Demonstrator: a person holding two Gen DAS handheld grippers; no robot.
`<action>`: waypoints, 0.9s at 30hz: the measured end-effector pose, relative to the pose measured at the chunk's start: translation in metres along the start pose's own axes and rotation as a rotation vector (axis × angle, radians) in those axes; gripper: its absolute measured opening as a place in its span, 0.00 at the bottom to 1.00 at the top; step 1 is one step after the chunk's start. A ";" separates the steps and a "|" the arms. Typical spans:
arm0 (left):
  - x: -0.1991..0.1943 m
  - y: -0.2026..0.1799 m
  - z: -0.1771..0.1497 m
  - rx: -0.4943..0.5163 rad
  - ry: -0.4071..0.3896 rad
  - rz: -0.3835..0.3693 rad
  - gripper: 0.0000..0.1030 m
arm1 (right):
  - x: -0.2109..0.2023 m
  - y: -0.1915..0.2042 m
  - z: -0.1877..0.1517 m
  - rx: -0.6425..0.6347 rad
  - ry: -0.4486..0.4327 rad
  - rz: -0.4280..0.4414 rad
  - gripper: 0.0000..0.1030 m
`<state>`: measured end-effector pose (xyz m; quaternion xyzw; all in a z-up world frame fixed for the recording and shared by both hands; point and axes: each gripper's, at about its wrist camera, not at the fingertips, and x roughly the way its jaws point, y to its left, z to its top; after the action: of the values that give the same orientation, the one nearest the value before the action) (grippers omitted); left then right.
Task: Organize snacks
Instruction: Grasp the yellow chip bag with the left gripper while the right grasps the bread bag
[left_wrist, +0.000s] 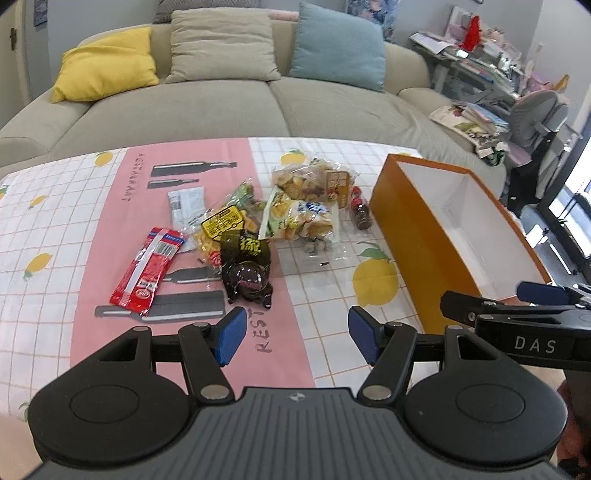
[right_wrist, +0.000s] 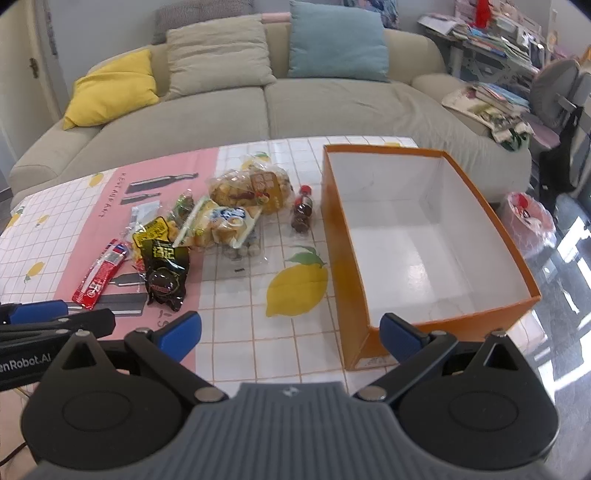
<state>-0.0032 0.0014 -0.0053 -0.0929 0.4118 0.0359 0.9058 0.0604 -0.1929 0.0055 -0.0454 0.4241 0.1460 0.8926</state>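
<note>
A pile of snacks lies on the table: a red packet (left_wrist: 147, 269) (right_wrist: 99, 273), a black packet (left_wrist: 246, 271) (right_wrist: 164, 275), a yellow-labelled bag (left_wrist: 221, 223), a white and green bag (left_wrist: 299, 218) (right_wrist: 218, 221), a clear bag of golden snacks (left_wrist: 314, 179) (right_wrist: 251, 186) and a small dark bottle (left_wrist: 360, 208) (right_wrist: 303, 212). An empty orange box (left_wrist: 402, 236) (right_wrist: 351, 295) with a white inside stands to their right. My left gripper (left_wrist: 297, 338) is open and empty, near the black packet. My right gripper (right_wrist: 291, 332) is open and empty at the box's near corner.
The table wears a pink and white checked cloth (left_wrist: 332, 314) (right_wrist: 240, 332) with lemon prints. A beige sofa (left_wrist: 184, 107) with yellow, beige and blue cushions stands behind it. A cluttered desk and chair (left_wrist: 532, 110) are at the right. The right gripper shows in the left wrist view (left_wrist: 517, 314).
</note>
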 end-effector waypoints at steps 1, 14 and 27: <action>-0.001 0.002 -0.001 0.004 -0.011 -0.006 0.72 | 0.000 0.000 -0.001 -0.006 -0.016 0.007 0.97; 0.028 0.049 0.000 -0.113 0.000 0.009 0.69 | 0.026 0.039 0.000 -0.198 -0.188 0.113 0.77; 0.100 0.089 0.047 -0.112 0.088 0.019 0.70 | 0.128 0.067 0.039 -0.420 -0.048 0.117 0.75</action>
<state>0.0854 0.0965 -0.0627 -0.1408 0.4495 0.0634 0.8798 0.1457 -0.0927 -0.0659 -0.2020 0.3648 0.2837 0.8635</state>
